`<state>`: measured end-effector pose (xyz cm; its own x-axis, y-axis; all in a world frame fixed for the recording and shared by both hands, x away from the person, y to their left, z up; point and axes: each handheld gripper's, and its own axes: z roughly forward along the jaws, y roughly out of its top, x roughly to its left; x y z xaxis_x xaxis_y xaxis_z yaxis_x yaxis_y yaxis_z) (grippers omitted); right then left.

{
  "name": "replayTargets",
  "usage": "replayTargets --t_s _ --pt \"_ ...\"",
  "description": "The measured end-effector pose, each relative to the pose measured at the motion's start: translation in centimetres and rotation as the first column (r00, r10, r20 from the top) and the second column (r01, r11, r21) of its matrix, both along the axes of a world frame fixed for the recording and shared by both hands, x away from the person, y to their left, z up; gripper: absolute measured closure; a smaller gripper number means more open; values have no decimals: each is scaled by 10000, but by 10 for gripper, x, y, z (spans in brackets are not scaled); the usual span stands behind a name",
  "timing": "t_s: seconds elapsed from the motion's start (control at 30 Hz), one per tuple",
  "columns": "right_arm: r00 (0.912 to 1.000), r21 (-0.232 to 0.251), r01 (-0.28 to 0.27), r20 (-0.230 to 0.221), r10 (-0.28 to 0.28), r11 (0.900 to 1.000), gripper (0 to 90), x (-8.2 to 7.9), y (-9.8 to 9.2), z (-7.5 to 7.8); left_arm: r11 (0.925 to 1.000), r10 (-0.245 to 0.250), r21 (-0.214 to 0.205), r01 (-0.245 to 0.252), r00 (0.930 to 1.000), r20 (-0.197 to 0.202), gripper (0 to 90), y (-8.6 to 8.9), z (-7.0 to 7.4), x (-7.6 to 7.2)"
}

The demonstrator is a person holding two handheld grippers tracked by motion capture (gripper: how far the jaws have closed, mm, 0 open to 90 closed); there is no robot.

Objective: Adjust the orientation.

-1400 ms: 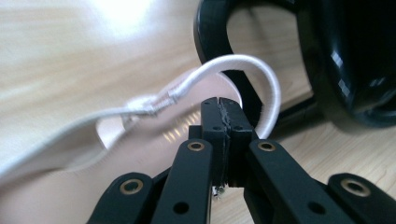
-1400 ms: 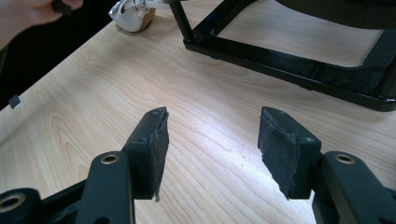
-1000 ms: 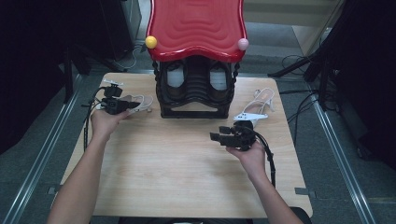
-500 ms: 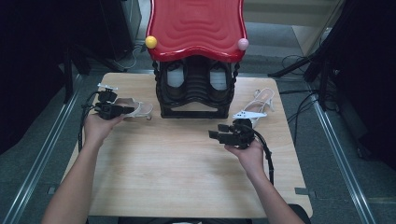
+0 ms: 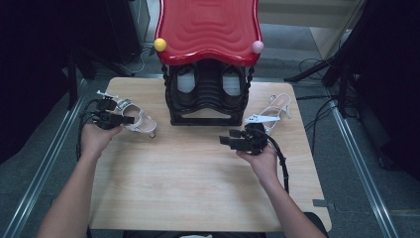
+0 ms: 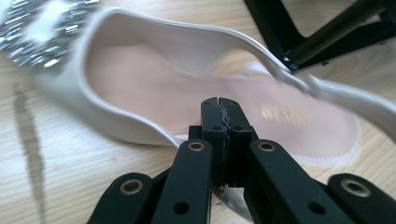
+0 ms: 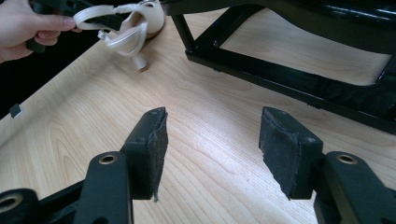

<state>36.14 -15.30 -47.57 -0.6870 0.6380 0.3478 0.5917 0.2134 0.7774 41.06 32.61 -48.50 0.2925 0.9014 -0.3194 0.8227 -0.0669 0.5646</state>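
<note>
The left claw (image 5: 130,119) is pinched tight on the thin side wall of a pale sandal (image 5: 140,121), as the left gripper view shows: the two black jaws meet with only the rim of the sandal (image 6: 187,88) between them, and the insole runs out ahead. In the high view the sandal sits at the left of the tabletop (image 5: 198,188), near the foot of the black shoe rack (image 5: 208,99) with its red top, heel end toward the rack. The grip looks like the weak point: it bites a narrow strip of soft material at one edge, so the weight of the heel and the jewelled toe piece (image 6: 42,23) would hang off to the side, and a quick lift or turn could make the sandal swing, twist in the jaws or slip out onto the tabletop. Its loose strap (image 7: 116,28), seen looping free in the right gripper view, could also catch on the rack frame if the sandal is carried close to it. The right claw (image 7: 212,149) stands wide and empty above bare wood, too far off to steady the sandal. The second sandal (image 5: 271,111) lies at the right of the rack, just beyond the right hand (image 5: 260,156), which could knock it when it moves.
</note>
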Motion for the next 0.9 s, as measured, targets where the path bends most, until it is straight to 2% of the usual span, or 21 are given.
replayTargets --t_s 0.03,0.1,0.23,0.3,0.47,0.5,0.67,0.77,0.8,0.9 --pt "10000 38 -7 -4 7 10000 432 0 1 0 9999 -64 137 65 9999 -86 899 4 1 0" --pt "10000 30 -41 -33 41 10000 432 1 2 -1 9994 214 271 -214 9998 7 898 7 2 0" --pt "9999 -49 -95 -40 95 9999 432 0 3 -2 9989 429 200 -430 9991 63 874 12 5 -2" --pt "9999 -75 -101 -41 101 9999 432 0 3 -2 9992 397 104 -398 9991 150 828 12 9 -3" --pt "10000 -141 -14 -73 13 9999 430 0 2 -2 9962 740 420 -765 9955 587 710 9 19 -8" --pt "10000 -165 1 -65 -2 9999 430 0 2 -2 9956 787 475 -814 9953 557 681 9 19 -8" --pt "10000 -251 -4 -41 3 9997 430 -1 2 -2 9913 1146 618 -1161 9931 266 588 11 8 -9" --pt "10000 -305 -13 -44 11 9995 430 -1 2 -2 9866 1465 690 -1481 9888 279 568 13 0 -8" --pt "10000 -330 -8 -45 7 9995 430 -1 1 -3 9832 1709 590 -1725 9848 305 568 12 -3 -8" --pt "10000 -379 30 -70 -33 9993 429 -1 1 -3 9789 1919 680 -1928 9812 192 569 14 -10 -6"
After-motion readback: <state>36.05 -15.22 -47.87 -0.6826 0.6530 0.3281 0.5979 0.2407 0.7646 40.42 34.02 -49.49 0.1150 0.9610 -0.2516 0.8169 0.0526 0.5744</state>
